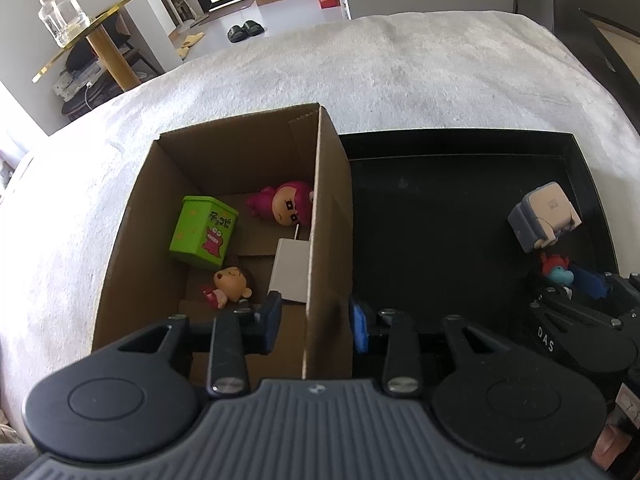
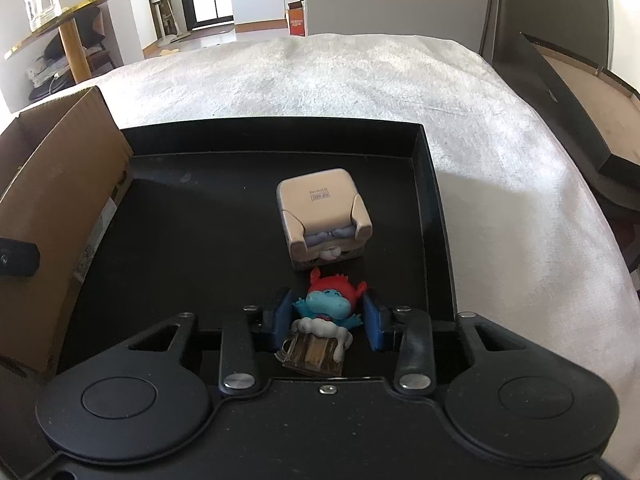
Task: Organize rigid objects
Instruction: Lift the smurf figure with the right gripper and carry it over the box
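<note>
**Cardboard box half-filled, two figures left in the tray**

Cardboard box (image 1: 224, 216) sits on the white-blanketed bed (image 1: 400, 80), its right wall touching the black tray (image 2: 424, 200). Your left tongs (image 1: 314, 322) stand open, straddling that shared wall: one blue pad hangs inside the box, the other over the tray. They hold nothing.

Inside the box you have a green lidded toy box (image 1: 204, 232) with a red crocodile print, a pink-hooded figure (image 1: 286, 206) lying near the far right corner, a small brown-haired doll (image 1: 230, 282) lying on its side at the near end, and a white card (image 1: 290, 270) leaning against the right wall.

Your right tongs (image 2: 328, 318) are spread around a blue hippo figure with a red cap (image 2: 330, 304), which sits atop a beer mug. The blue pads flank it on both sides; whether they press on it, you cannot tell from either view.

Just beyond the hippo, in the tray, rests a beige armchair figure (image 2: 324, 220), tipped over, near the tray's right wall.
</note>
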Motion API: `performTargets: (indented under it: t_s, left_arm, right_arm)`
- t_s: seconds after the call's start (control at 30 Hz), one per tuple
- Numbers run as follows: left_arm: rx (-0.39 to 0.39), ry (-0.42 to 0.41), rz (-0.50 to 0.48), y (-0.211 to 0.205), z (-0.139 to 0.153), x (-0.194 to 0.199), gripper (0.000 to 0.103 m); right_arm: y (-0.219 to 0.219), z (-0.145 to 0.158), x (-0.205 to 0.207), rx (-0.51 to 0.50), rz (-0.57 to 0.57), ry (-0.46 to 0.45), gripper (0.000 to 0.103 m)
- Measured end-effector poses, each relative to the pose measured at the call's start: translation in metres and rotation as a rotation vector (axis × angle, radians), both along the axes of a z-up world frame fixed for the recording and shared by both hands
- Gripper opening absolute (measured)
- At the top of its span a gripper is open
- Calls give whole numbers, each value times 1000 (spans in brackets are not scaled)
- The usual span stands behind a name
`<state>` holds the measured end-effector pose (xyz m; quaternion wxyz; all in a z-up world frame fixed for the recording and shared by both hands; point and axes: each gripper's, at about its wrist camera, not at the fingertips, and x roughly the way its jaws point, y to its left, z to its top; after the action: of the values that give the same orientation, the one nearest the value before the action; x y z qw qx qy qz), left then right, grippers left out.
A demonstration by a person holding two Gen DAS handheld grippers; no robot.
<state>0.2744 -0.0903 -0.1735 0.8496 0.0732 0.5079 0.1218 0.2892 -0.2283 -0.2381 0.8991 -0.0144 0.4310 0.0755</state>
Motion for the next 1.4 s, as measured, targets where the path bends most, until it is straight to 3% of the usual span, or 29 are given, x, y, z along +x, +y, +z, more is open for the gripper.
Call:
performTargets:
  t_s: [0.33, 0.77, 1.1, 1.4]
  left_arm:
    - [-34, -53, -7, 13, 21, -16, 48]
    - [-81, -112, 17, 51, 47, -32, 49]
    - [-115, -149, 41, 82, 53, -34, 49]
    - [-134, -161, 81, 117, 49, -38, 50]
  right_arm:
    - [5, 14, -10, -8, 18, -29, 36]
    - [24, 59, -23, -41, 60, -76, 36]
    - [55, 100, -23, -81, 106, -155, 36]
    - [90, 118, -21, -119, 144, -184, 36]
